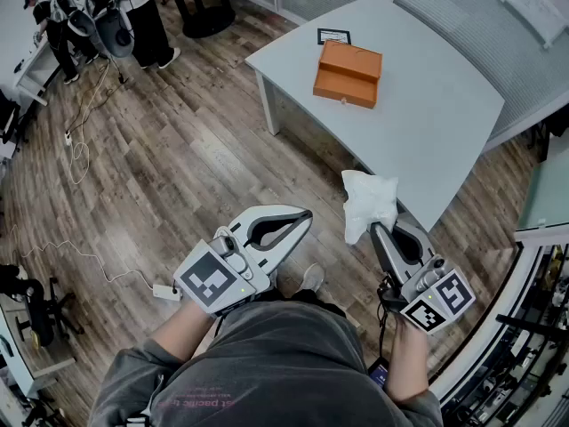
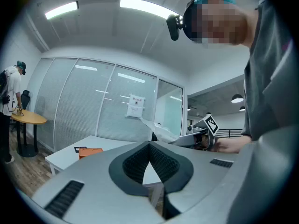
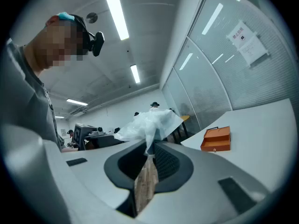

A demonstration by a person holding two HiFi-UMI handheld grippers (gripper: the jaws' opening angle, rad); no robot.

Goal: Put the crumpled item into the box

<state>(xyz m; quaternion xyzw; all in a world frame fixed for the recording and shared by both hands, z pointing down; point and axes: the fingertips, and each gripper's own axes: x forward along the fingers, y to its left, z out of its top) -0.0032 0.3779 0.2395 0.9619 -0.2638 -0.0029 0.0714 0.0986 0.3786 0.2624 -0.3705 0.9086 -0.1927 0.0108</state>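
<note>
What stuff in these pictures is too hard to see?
- Orange box: open or shut, too small in every view.
- Notice on the glass wall: print too small, left gripper view.
- Crumpled white item: pinched end hidden inside the right gripper, head view.

The person wears a grey top [image 1: 276, 363] with pink print and a pale shoe [image 1: 312, 278]. The left gripper [image 1: 305, 217] and right gripper [image 1: 382, 229] have pale grey shells, dark ribbed linings inside the jaws and cubes bearing black-and-white square markers; a dark cable [image 1: 384, 314] runs under the right one
</note>
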